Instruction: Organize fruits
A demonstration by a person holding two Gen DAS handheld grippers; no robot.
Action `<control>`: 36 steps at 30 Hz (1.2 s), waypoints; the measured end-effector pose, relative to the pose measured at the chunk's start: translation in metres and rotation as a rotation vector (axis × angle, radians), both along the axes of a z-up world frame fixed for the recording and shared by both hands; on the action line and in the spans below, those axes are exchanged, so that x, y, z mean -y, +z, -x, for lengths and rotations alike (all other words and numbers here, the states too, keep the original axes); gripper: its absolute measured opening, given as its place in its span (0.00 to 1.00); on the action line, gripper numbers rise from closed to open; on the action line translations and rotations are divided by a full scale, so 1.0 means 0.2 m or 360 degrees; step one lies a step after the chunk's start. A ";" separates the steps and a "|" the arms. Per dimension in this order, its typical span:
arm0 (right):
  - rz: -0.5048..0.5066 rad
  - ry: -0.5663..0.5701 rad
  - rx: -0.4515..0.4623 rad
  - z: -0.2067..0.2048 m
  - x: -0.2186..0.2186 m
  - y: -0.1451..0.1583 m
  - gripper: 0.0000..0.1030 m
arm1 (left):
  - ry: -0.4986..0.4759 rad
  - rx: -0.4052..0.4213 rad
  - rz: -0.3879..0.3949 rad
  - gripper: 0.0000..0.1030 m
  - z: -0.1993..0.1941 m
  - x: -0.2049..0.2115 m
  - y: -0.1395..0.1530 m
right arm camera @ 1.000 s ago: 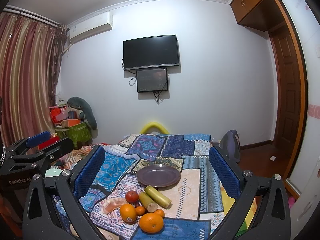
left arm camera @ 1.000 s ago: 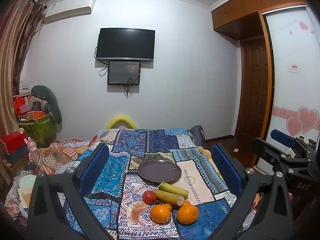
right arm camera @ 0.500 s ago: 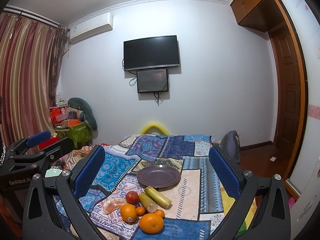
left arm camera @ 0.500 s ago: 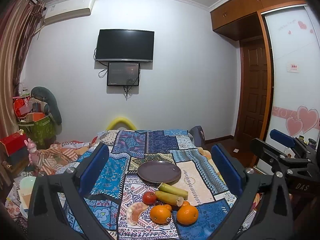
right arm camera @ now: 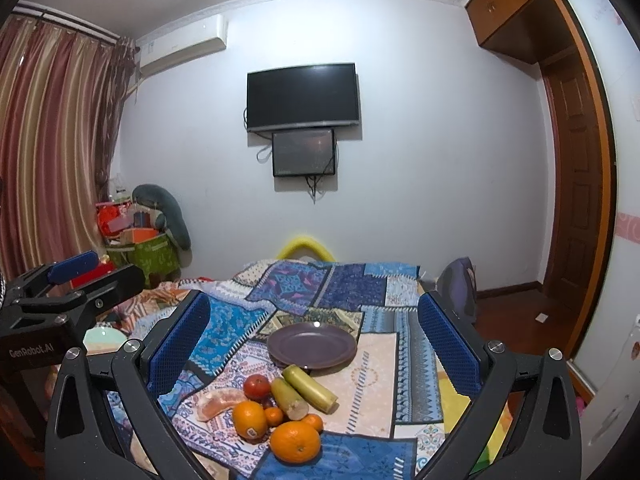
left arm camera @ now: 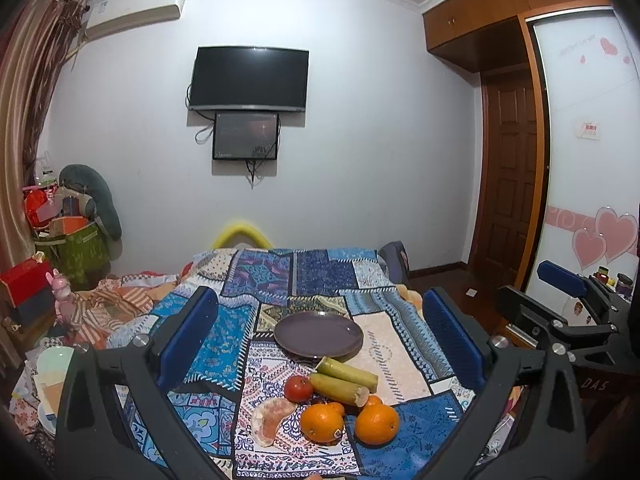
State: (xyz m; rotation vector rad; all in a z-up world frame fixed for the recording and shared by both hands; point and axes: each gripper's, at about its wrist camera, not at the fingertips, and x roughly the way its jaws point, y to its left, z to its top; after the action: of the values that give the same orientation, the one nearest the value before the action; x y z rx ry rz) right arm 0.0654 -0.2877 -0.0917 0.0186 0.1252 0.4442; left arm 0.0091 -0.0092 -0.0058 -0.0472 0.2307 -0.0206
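Both the left gripper [left arm camera: 320, 332] and right gripper [right arm camera: 314, 332] gape wide, empty, unchanged; round purple plate [left arm camera: 319, 335] at twelve o'clock of the fruit pile [left arm camera: 328, 404].

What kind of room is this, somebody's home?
Most likely a bedroom in a home. A television hangs on the wall, a wardrobe with heart stickers stands at the side, striped curtains cover a window, and the fruit and plate sit on a patchwork quilt, seemingly over a bed.
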 end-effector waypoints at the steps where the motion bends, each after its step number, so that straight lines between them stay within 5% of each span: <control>1: 0.0005 0.0014 -0.0020 -0.02 0.00 -0.01 1.00 | -0.0001 -0.0021 -0.0001 1.00 -0.02 0.00 -0.01; 11: 0.0177 0.0066 -0.0225 -0.19 -0.03 -0.22 0.99 | 0.0019 -0.0328 0.0001 0.96 -0.26 -0.08 -0.22; 14: 0.0228 0.0105 -0.0333 -0.25 -0.05 -0.29 0.89 | 0.0006 -0.0442 -0.0024 0.87 -0.33 -0.08 -0.31; 20: 0.0276 0.0219 -0.0592 -0.37 -0.09 -0.46 0.70 | -0.0038 -0.0666 -0.0019 0.84 -0.45 -0.11 -0.48; 26: 0.0303 0.0338 -0.0900 -0.48 -0.14 -0.65 0.70 | -0.0127 -0.0910 -0.0014 0.84 -0.54 -0.13 -0.64; 36: 0.0398 0.0389 -0.1100 -0.56 -0.23 -0.82 0.70 | -0.0203 -0.1121 -0.0016 0.84 -0.64 -0.13 -0.82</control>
State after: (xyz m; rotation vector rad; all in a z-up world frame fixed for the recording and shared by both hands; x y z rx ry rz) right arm 0.1774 -0.2412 -0.2564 -0.0912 0.8692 0.6498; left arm 0.1379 0.0163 -0.1704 -0.0282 0.9379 -0.1305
